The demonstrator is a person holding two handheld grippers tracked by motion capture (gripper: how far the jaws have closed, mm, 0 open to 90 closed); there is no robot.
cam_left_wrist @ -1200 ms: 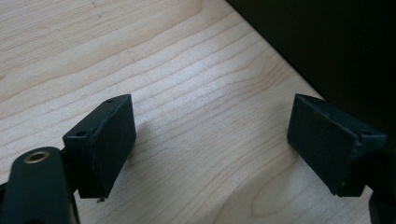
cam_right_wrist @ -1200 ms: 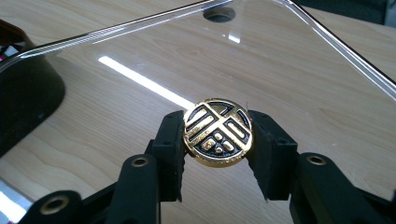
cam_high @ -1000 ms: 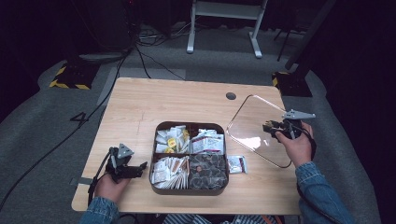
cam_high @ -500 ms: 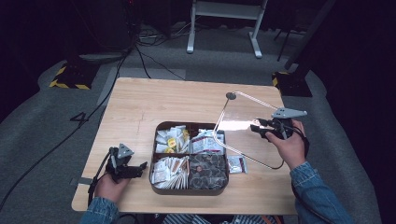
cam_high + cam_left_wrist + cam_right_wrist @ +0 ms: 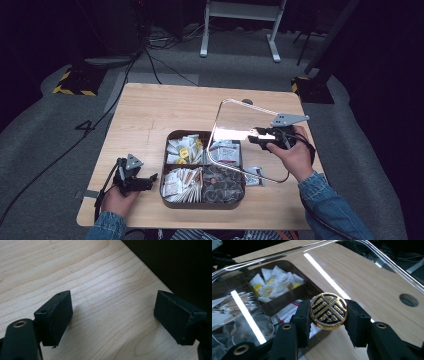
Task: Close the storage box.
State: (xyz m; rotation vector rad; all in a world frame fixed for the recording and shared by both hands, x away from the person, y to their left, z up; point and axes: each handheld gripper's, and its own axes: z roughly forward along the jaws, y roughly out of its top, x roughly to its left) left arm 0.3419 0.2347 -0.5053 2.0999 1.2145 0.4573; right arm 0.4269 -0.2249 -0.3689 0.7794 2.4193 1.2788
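A dark brown divided tray (image 5: 163, 172) holds tea bags and packets in several compartments. My right gripper (image 5: 258, 137) is shut on the round gold knob (image 5: 328, 310) of a clear lid (image 5: 232, 125). The lid hangs tilted in the air over the tray's right side, and the tray's contents show through it in the right gripper view. My left gripper (image 5: 149, 179) rests on the wooden table (image 5: 160, 110) just left of the tray. Its jaws stand open with bare wood between them (image 5: 112, 315).
A small packet (image 5: 255, 175) lies on the table just right of the tray, under the lid's lower edge. A round cable hole (image 5: 247, 101) sits near the table's far edge. Bare wood stretches across the far half of the table.
My right gripper has lifted the lid off the table to the right of the tray, tipped it up and carried it left over the tray. The left gripper has stayed put.
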